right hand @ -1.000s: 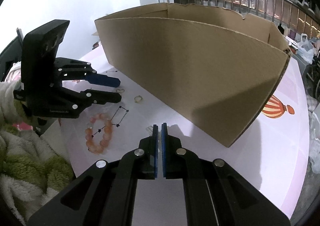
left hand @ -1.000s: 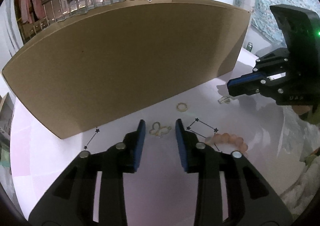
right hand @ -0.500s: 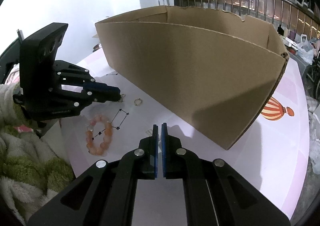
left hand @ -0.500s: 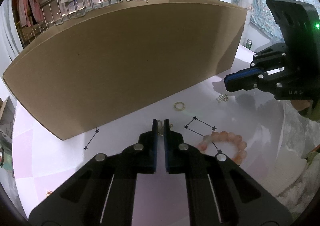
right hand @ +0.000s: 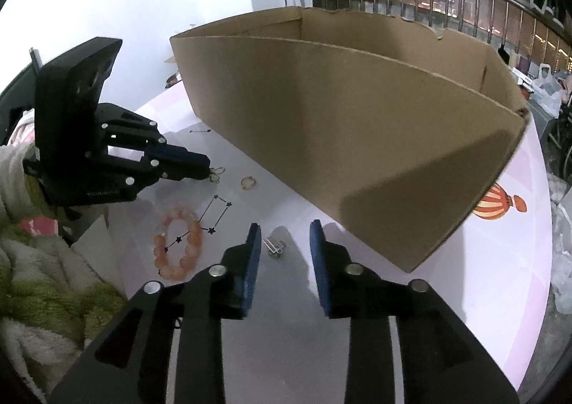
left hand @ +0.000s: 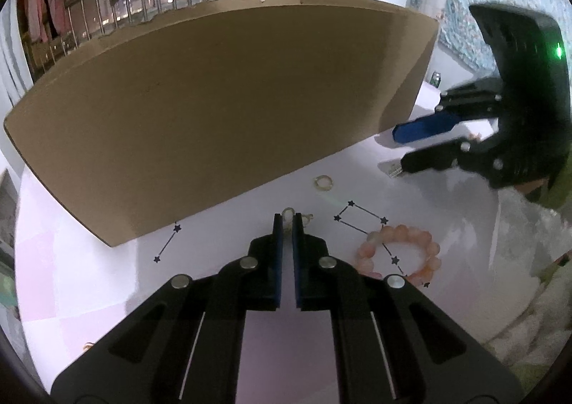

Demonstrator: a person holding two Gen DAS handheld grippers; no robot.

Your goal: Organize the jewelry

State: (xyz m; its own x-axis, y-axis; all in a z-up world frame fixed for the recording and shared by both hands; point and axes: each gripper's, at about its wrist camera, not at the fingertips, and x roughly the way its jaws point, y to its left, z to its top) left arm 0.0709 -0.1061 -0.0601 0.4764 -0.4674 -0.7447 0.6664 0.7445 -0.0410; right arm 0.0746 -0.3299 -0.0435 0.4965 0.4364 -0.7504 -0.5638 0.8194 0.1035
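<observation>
My left gripper (left hand: 286,220) is shut on a gold butterfly-shaped piece (left hand: 287,213) just above the pale pink table; it also shows in the right wrist view (right hand: 216,172) at the tips of that gripper (right hand: 205,168). My right gripper (right hand: 284,237) is open, its jaws either side of a small silver piece (right hand: 273,246), which also shows in the left wrist view (left hand: 393,169) under the right gripper (left hand: 398,148). A gold ring (left hand: 323,182) lies near the big cardboard box (left hand: 221,111). A pink bead bracelet (left hand: 400,254) lies to my right.
The open cardboard box (right hand: 357,125) fills the back of the table. A hot-air balloon print (right hand: 498,202) and star line drawings (right hand: 214,214) mark the table top. A green and white fuzzy sleeve (right hand: 46,261) lies at the left edge.
My left gripper has closed on the butterfly piece. My right gripper, shut before, has opened around the silver piece.
</observation>
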